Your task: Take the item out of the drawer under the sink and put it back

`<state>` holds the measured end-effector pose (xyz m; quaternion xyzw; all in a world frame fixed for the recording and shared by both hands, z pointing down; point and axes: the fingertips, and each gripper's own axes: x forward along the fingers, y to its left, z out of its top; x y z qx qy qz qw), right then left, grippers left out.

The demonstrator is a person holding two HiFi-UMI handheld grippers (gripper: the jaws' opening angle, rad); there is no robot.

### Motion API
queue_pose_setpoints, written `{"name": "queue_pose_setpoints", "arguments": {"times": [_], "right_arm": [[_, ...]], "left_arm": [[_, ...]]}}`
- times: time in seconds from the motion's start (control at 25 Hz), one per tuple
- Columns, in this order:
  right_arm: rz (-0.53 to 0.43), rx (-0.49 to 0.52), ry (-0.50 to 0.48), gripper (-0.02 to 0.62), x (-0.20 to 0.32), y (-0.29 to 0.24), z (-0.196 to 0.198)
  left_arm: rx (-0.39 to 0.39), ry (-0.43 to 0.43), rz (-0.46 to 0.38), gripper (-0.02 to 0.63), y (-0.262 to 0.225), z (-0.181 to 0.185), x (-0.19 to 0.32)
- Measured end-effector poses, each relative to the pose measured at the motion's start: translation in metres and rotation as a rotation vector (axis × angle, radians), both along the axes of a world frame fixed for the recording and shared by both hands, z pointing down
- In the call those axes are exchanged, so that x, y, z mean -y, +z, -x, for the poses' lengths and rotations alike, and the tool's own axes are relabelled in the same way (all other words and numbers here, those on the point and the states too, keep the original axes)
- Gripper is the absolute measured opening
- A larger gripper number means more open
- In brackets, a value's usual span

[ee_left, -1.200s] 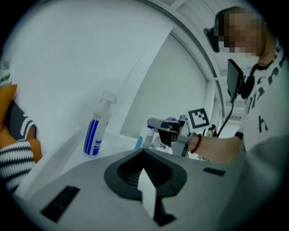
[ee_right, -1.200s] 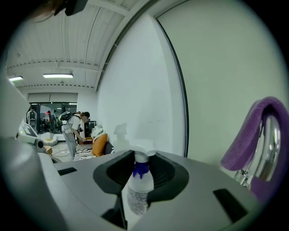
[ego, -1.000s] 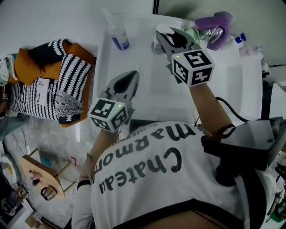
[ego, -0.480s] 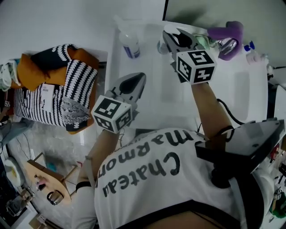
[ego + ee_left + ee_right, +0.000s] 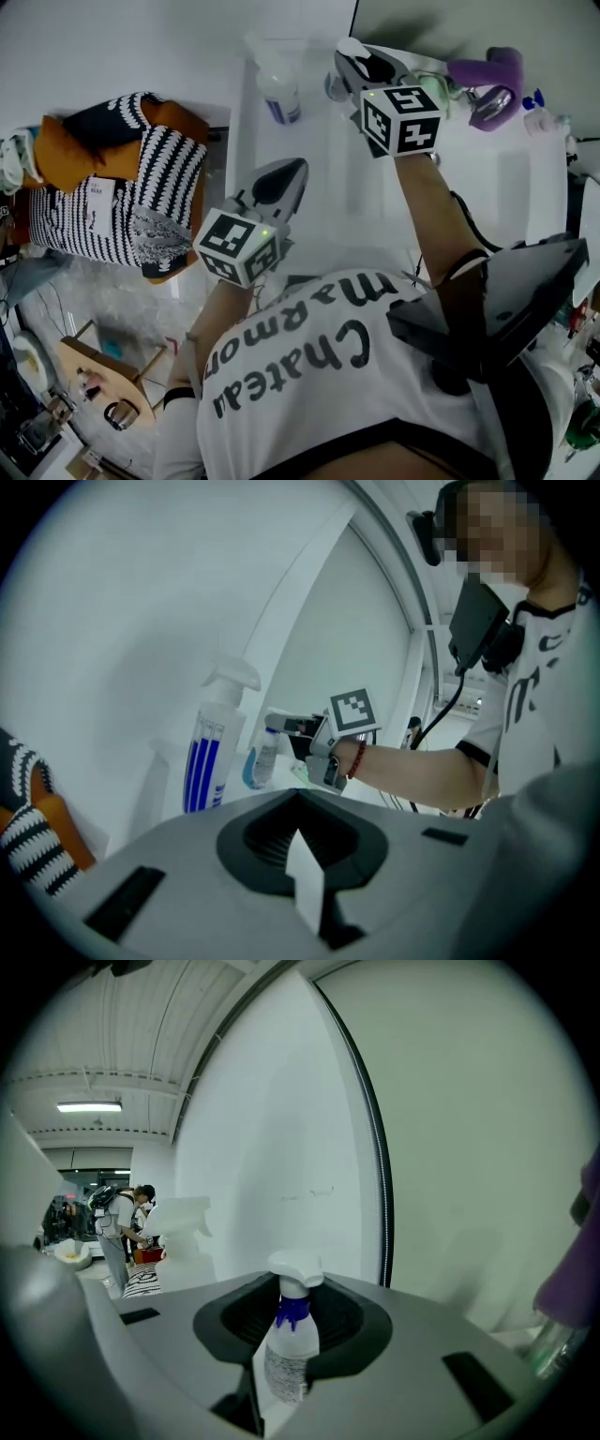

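The spray bottle (image 5: 286, 1335), likely light, stiff and slick, sat clenched mid-body in the right gripper (image 5: 269, 1397) fingers; left gripper (image 5: 305, 885) fingers were closed, empty.

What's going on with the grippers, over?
Right gripper shut on small spray bottle. Left gripper shut, empty. Drawer not in view. Big spray bottle stands apart on the counter.

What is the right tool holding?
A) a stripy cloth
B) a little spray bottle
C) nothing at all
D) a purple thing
B: in the right gripper view, the right tool is closed on a little spray bottle with a white top and a blue neck, standing between its jaws.
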<state>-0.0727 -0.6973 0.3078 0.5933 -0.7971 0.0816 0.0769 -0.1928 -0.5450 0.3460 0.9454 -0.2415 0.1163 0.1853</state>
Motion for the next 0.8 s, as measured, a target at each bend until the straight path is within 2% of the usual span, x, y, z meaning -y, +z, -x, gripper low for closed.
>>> {"name": "queue_pose_setpoints", "arguments": {"times": [0.32,0.56,0.8], "right_arm": [[0.023,0.052,0.007,0.106,0.018,0.015,0.005],[0.012,-0.049,-0.015,0.106,0.030,0.023,0.015],[0.018,-0.010,-0.009,0.106,0.044,0.027,0.018]], "left_arm": [[0.011,-0.033,0.025,0.009,0.009,0.024,-0.006],[0.031,-0.063,0.031,0.009,0.017,0.038,-0.007],[0.034,-0.078,0.039,0.009,0.022,0.046,-0.005]]}}
